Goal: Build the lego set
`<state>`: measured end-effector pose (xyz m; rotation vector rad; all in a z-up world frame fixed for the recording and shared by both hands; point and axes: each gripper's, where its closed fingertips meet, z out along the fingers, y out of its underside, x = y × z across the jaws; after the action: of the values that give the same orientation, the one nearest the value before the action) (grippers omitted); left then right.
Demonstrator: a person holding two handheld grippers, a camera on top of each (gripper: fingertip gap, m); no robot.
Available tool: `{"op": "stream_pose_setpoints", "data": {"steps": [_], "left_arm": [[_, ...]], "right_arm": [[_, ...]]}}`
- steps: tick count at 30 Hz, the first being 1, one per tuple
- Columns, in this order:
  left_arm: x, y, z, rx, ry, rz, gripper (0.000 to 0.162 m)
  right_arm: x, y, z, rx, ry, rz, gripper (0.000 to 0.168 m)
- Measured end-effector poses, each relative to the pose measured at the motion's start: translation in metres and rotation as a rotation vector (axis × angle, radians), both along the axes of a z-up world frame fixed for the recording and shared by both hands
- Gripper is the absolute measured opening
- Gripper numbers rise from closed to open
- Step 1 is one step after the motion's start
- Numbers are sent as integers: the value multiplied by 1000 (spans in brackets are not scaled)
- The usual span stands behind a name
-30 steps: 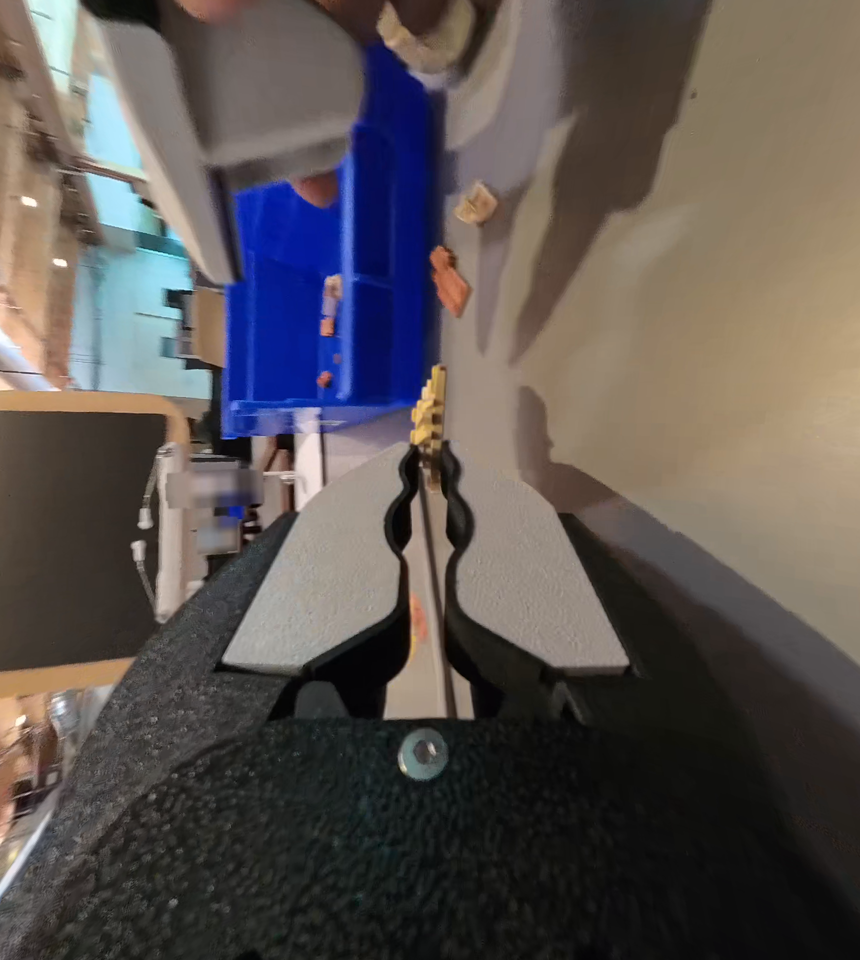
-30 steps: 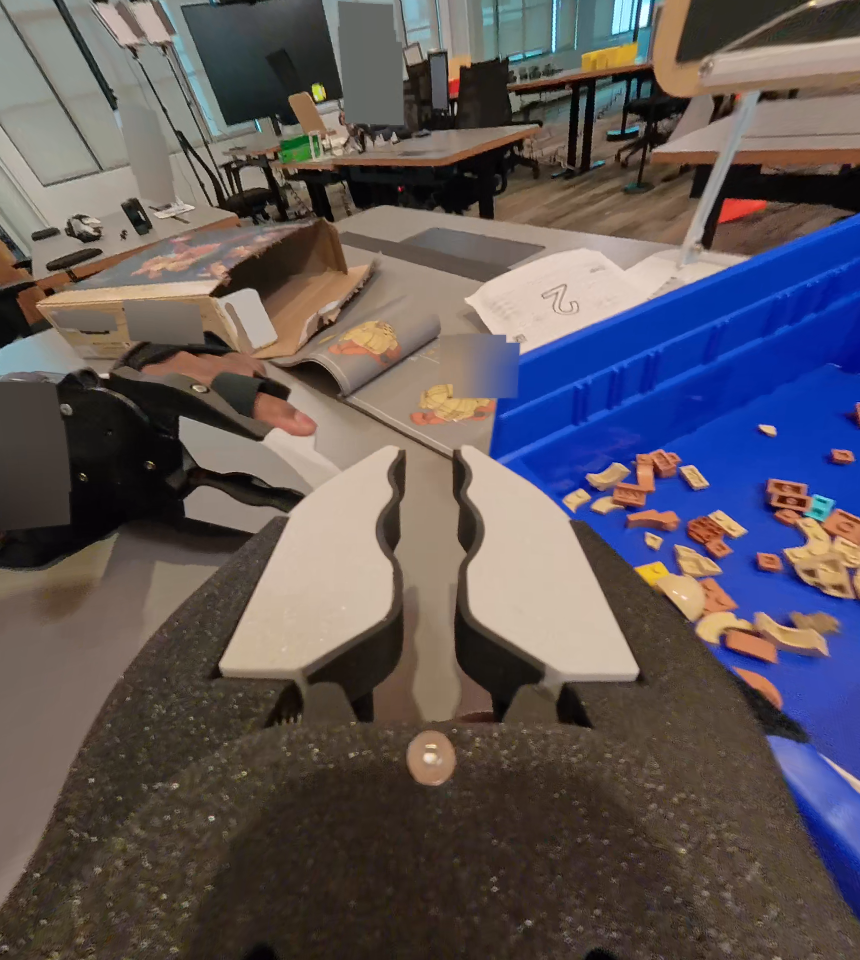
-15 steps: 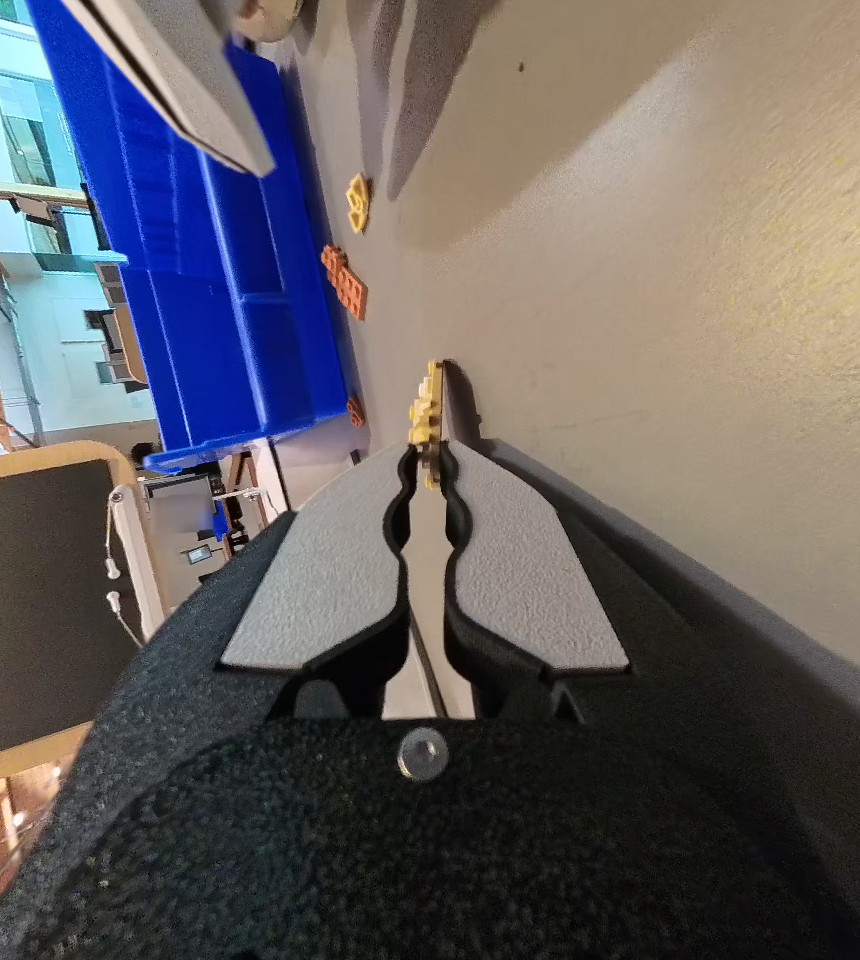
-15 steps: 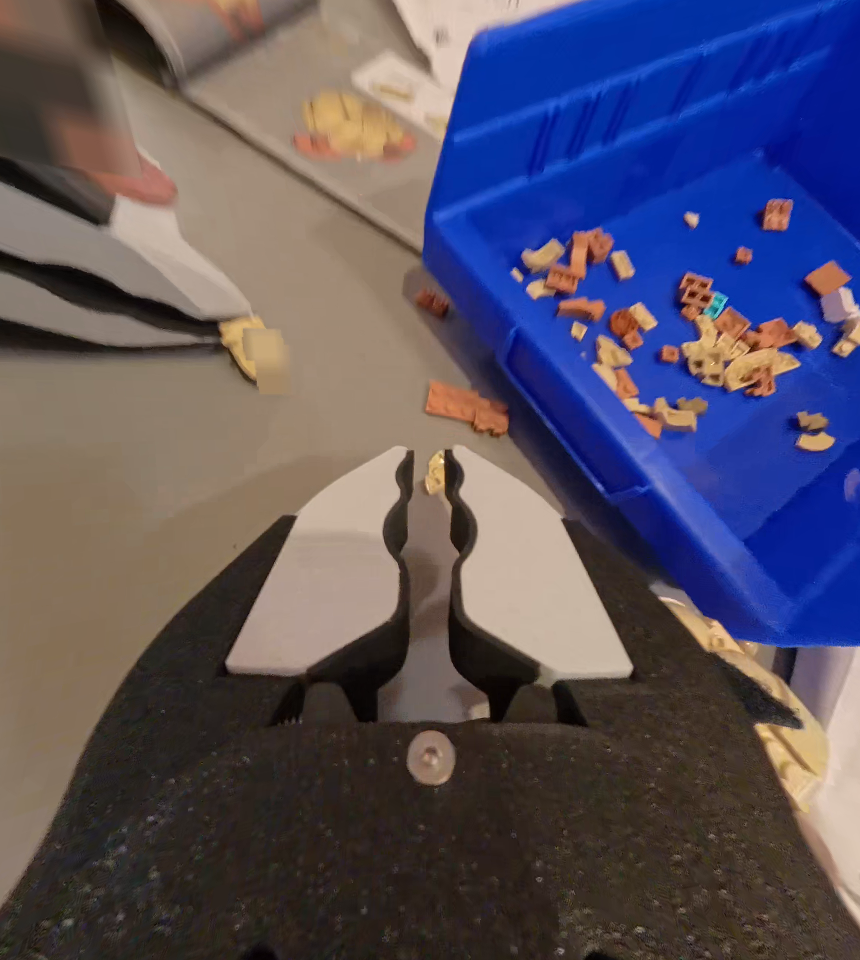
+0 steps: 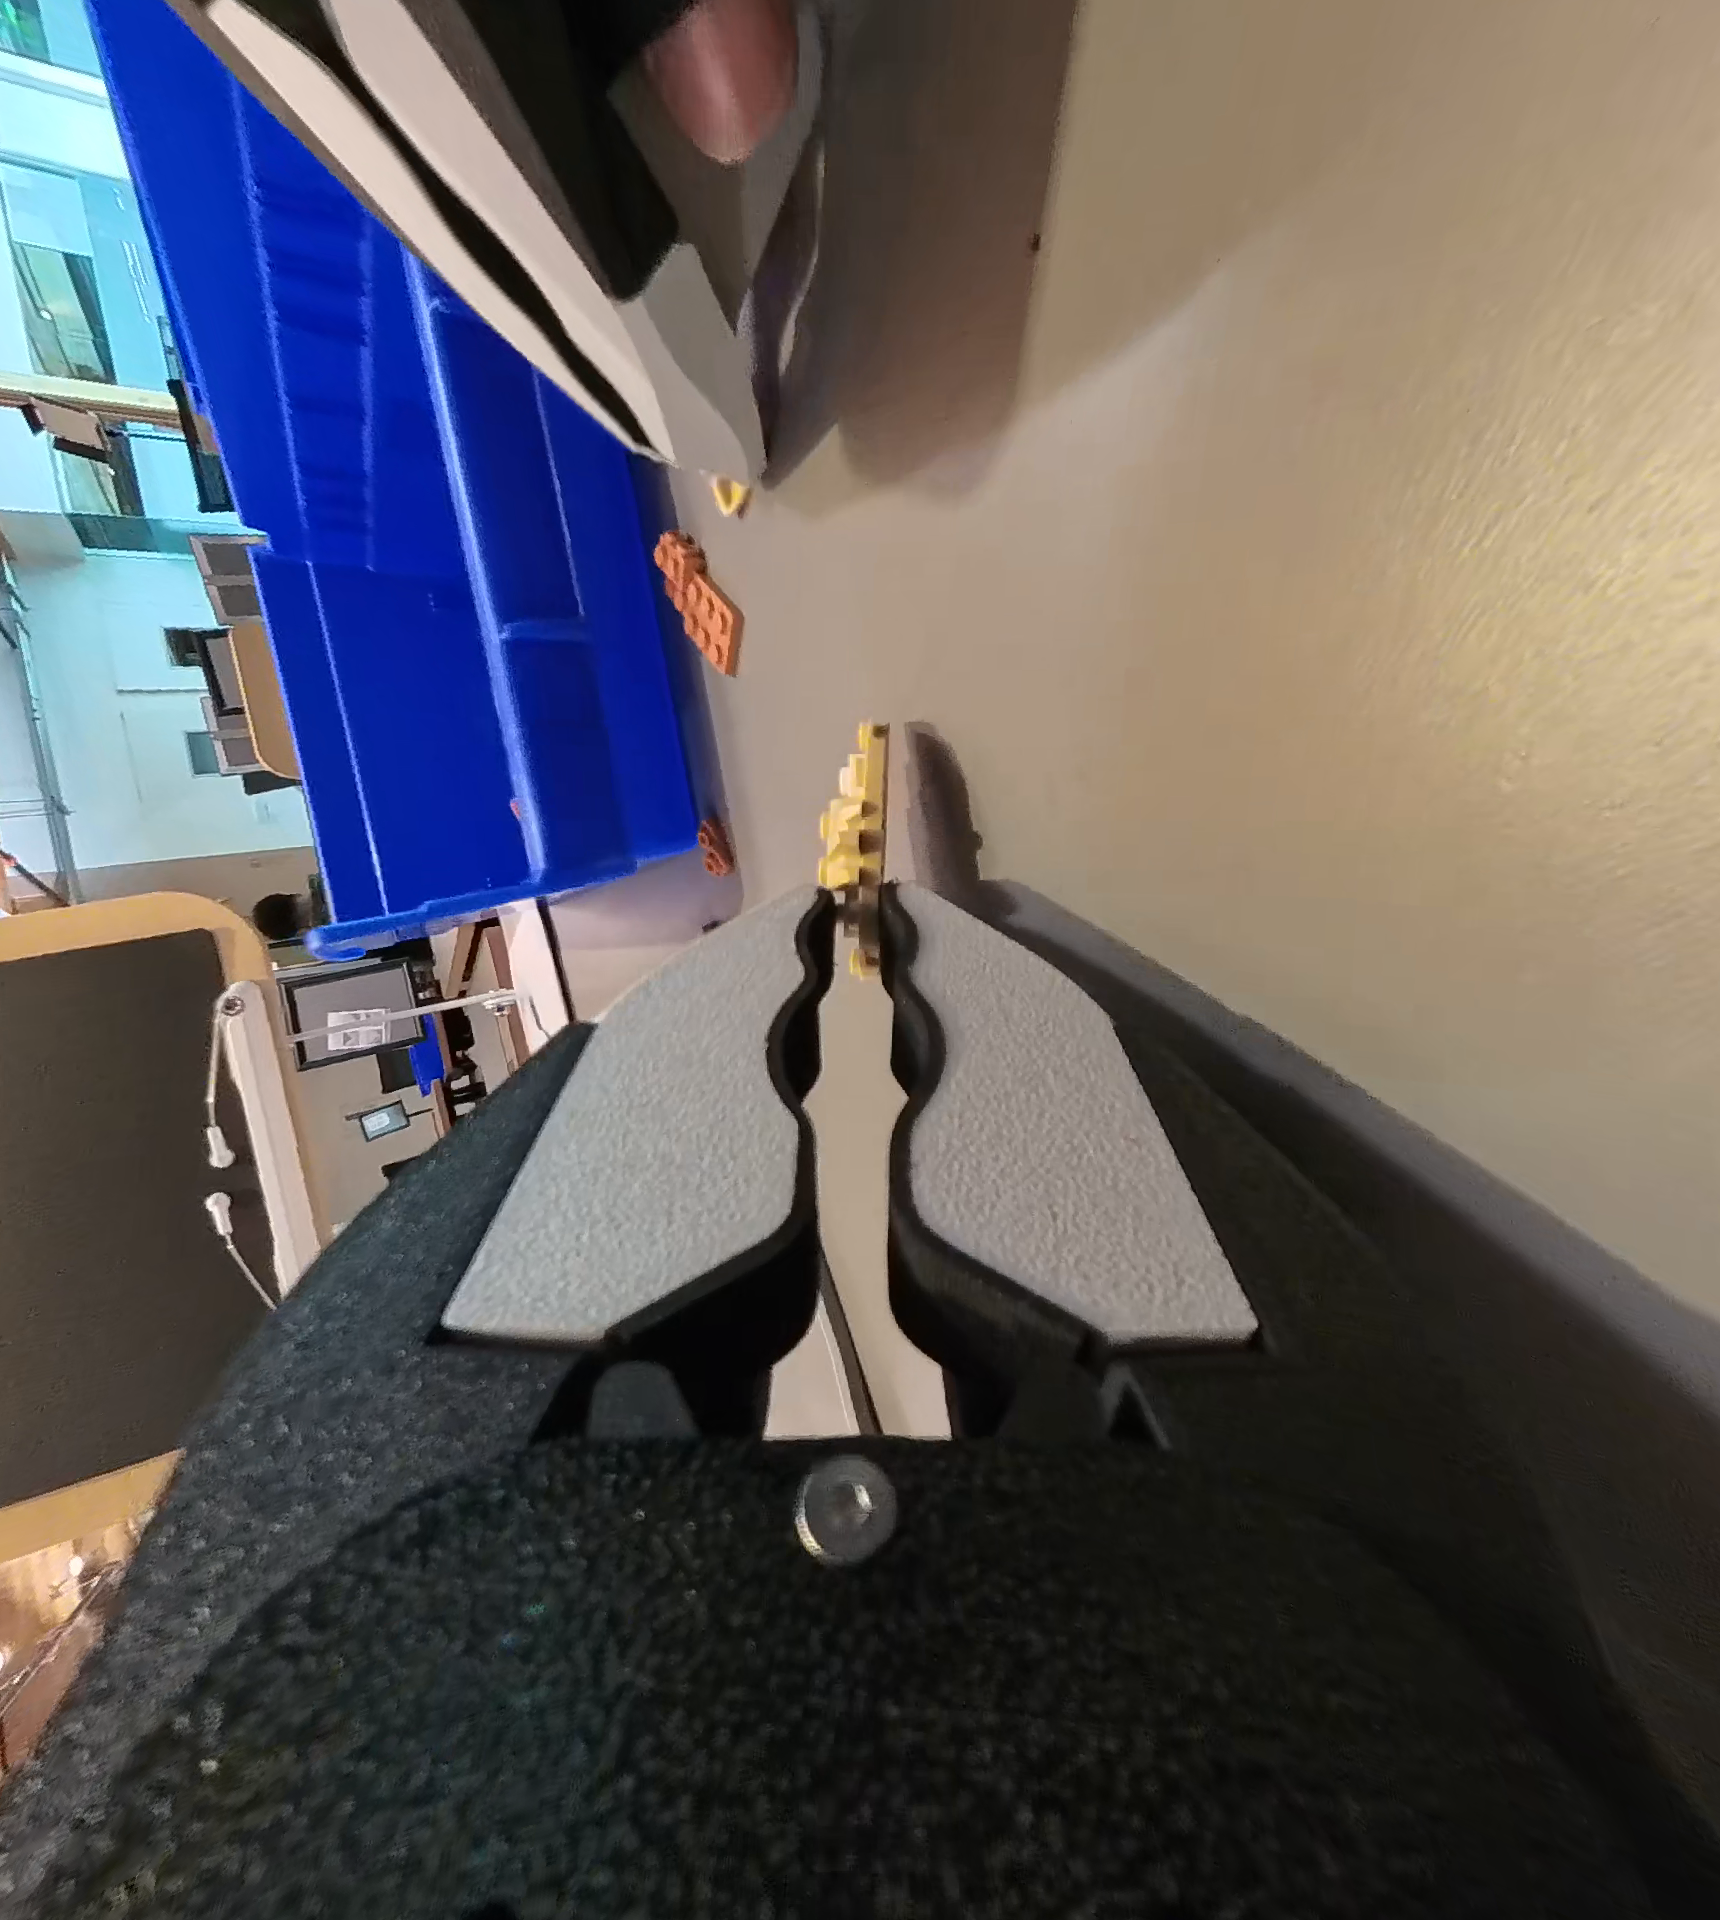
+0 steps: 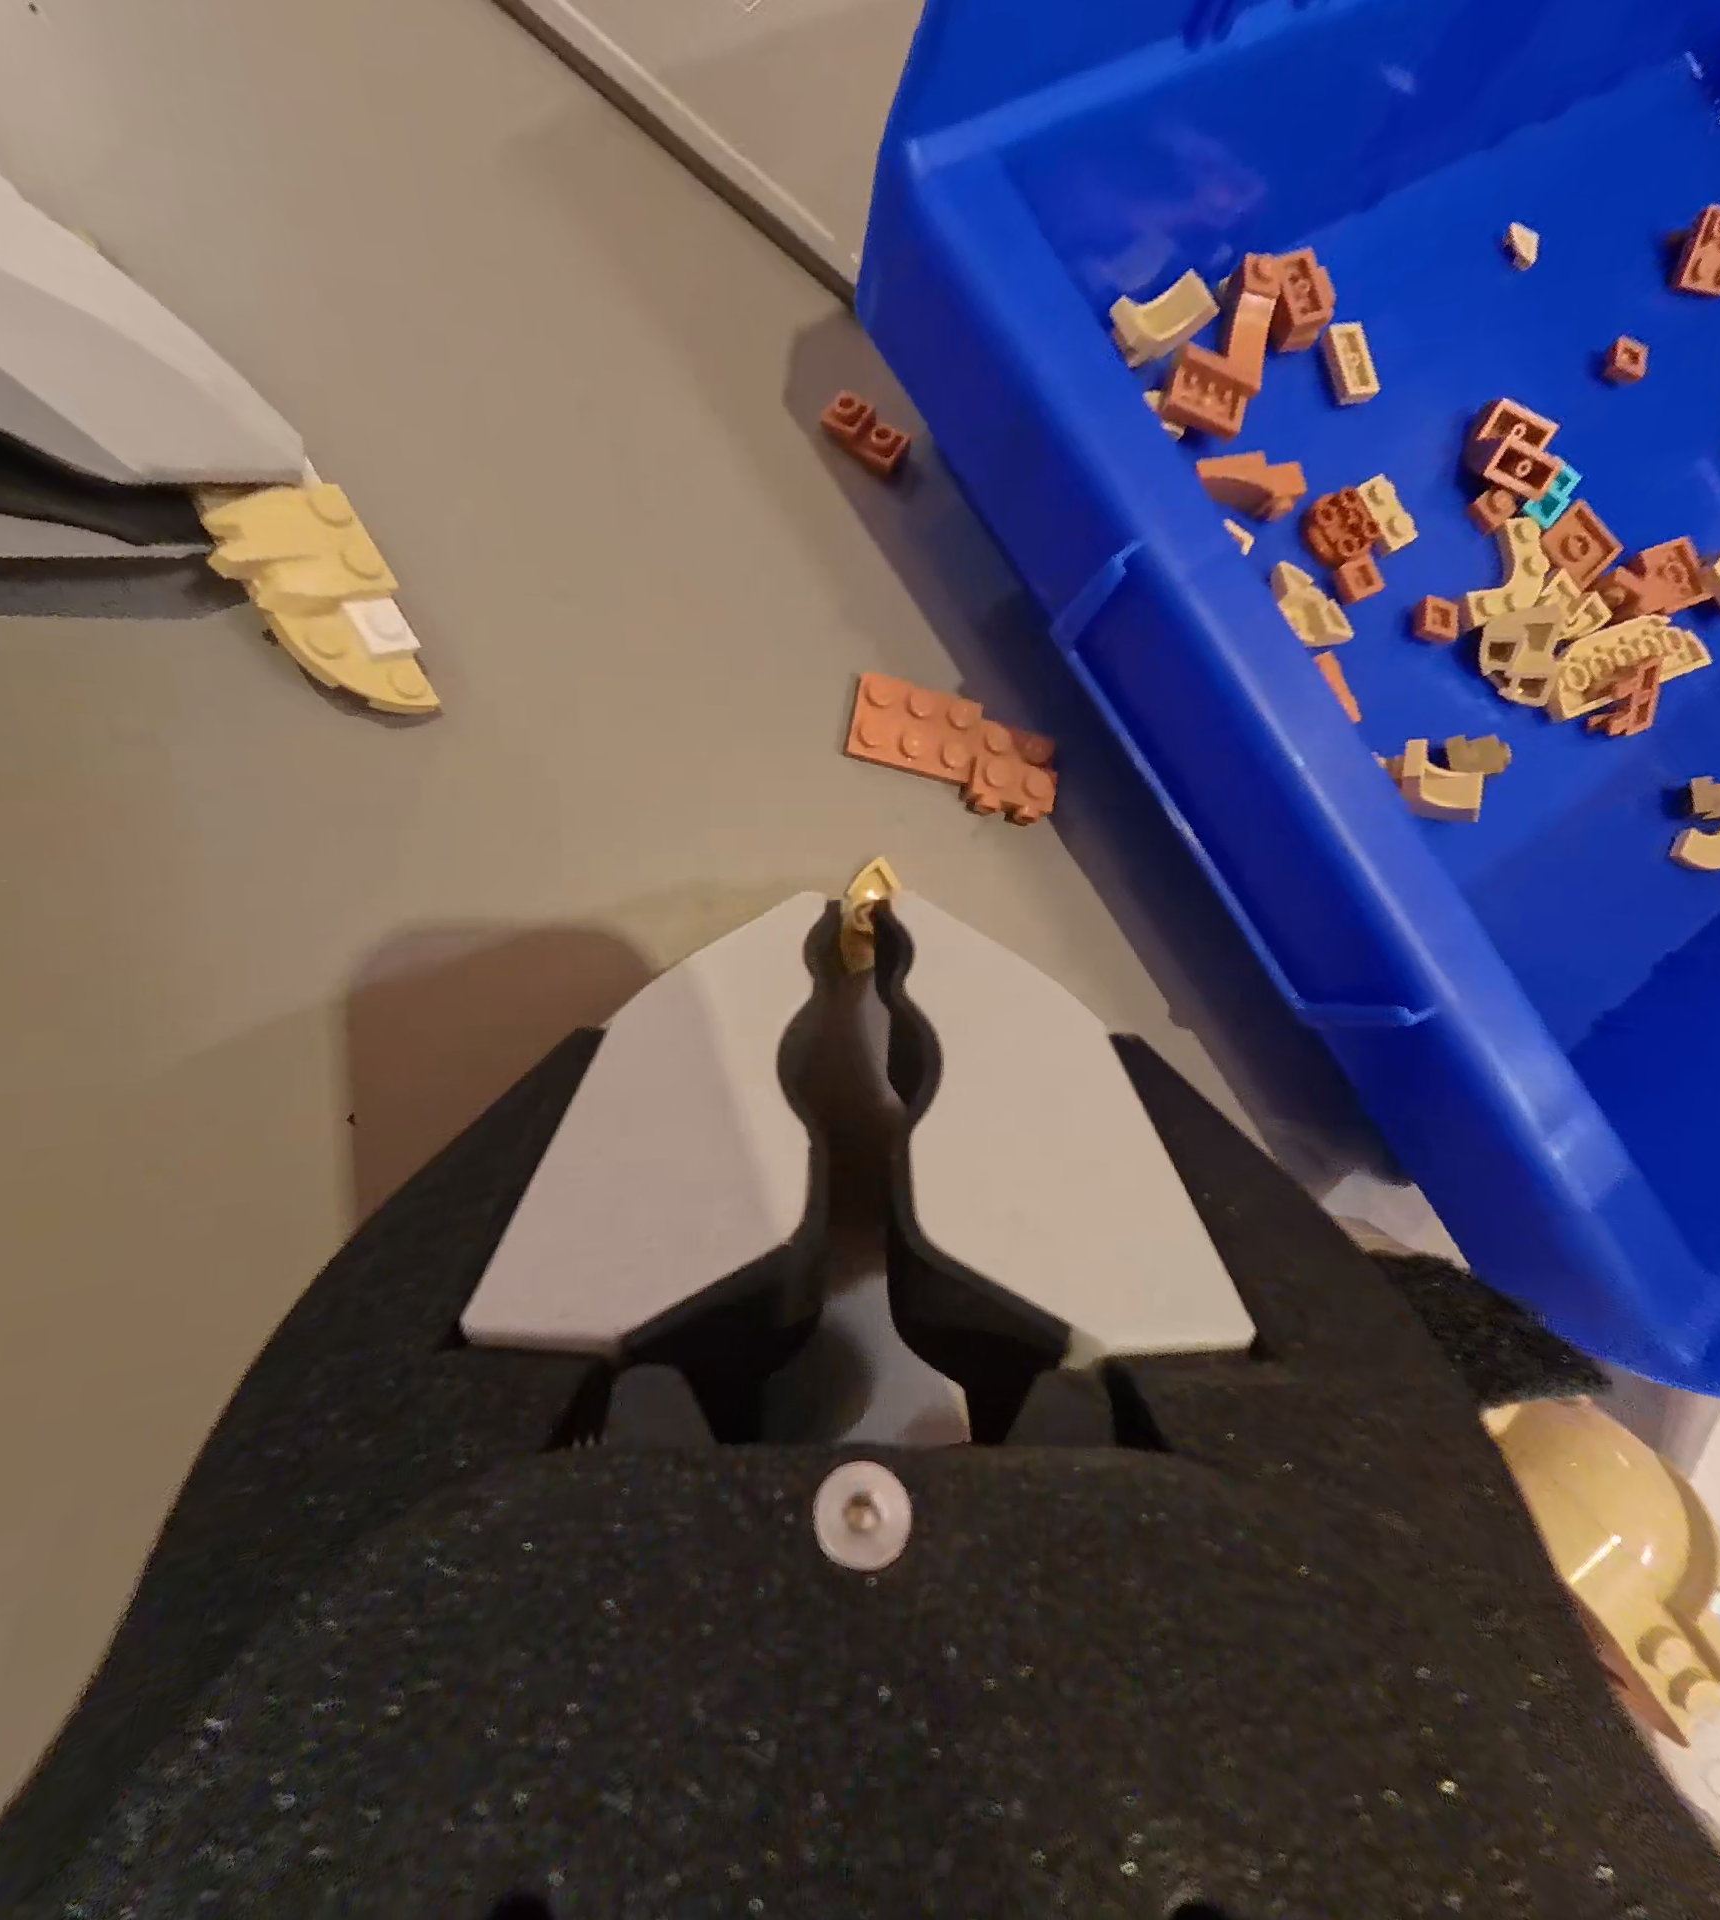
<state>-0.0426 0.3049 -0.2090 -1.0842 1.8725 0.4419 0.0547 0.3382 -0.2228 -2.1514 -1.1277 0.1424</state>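
Tan studded wing assembly pinched edge-on; small tan piece, possibly a slope, held too.

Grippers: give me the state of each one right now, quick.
Left gripper: shut on the tan winged plate assembly.
Right gripper: shut on a small tan piece at its fingertips.

Warm indoor light. Wide-angle distortion bends the edges of both views. In the left wrist view the far gripper is motion-blurred. Soft shadows fall on the table; the bin stays sharp.
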Motion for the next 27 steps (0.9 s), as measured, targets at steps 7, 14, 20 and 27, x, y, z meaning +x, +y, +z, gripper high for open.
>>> {"op": "stream_pose_setpoints", "data": {"steps": [7, 14, 20, 27], "left_arm": [[-1, 2, 3, -19, -36, 14, 8], [-2, 2, -4, -109, -75, 32, 12], [-2, -2, -5, -146, -73, 16, 16], [1, -13, 18, -251, -223, -48, 29]], "right_arm": [[0, -1, 0, -36, 27, 3, 4], [-23, -21, 30, -201, 451, 44, 4], [-41, -42, 71, -463, 939, 102, 4], [-51, -59, 101, -644, 1227, 186, 2]]}}
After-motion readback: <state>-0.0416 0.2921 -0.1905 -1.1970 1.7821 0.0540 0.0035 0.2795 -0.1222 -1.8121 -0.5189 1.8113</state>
